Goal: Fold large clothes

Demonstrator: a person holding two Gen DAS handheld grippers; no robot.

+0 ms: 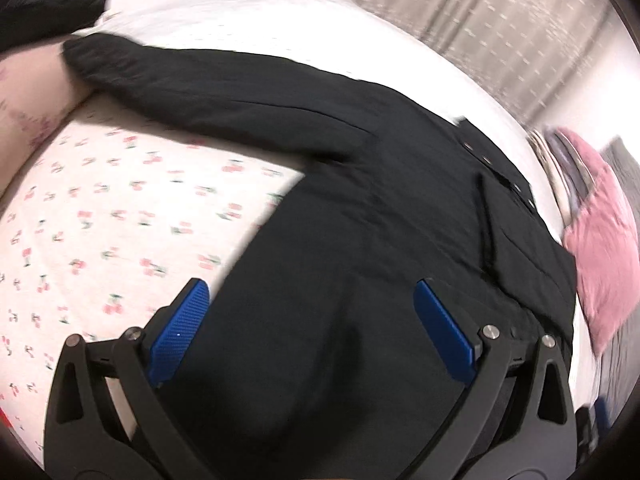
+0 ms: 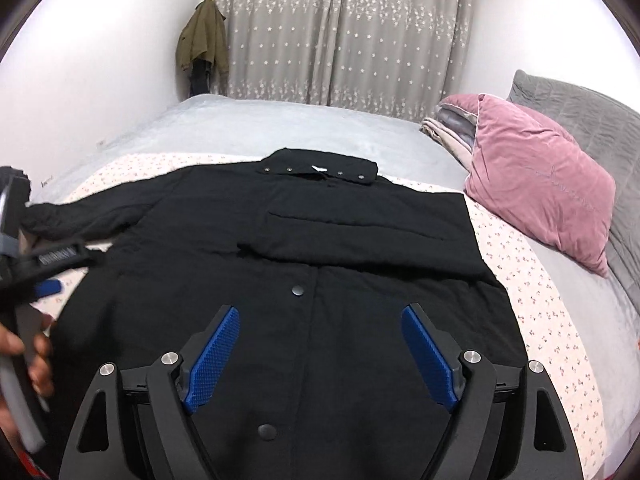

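Observation:
A large black coat lies flat on the bed, collar at the far end, snap buttons down its front. Its right sleeve is folded across the chest; its left sleeve stretches out to the side over the cherry-print sheet. My left gripper is open and empty, hovering over the coat's left side near its edge; it also shows at the left of the right wrist view. My right gripper is open and empty above the coat's lower front.
A pink pillow and a grey pillow lie at the bed's right side, with folded blankets behind. A grey curtain and a hanging olive jacket stand beyond the bed. A dark item lies past the sleeve cuff.

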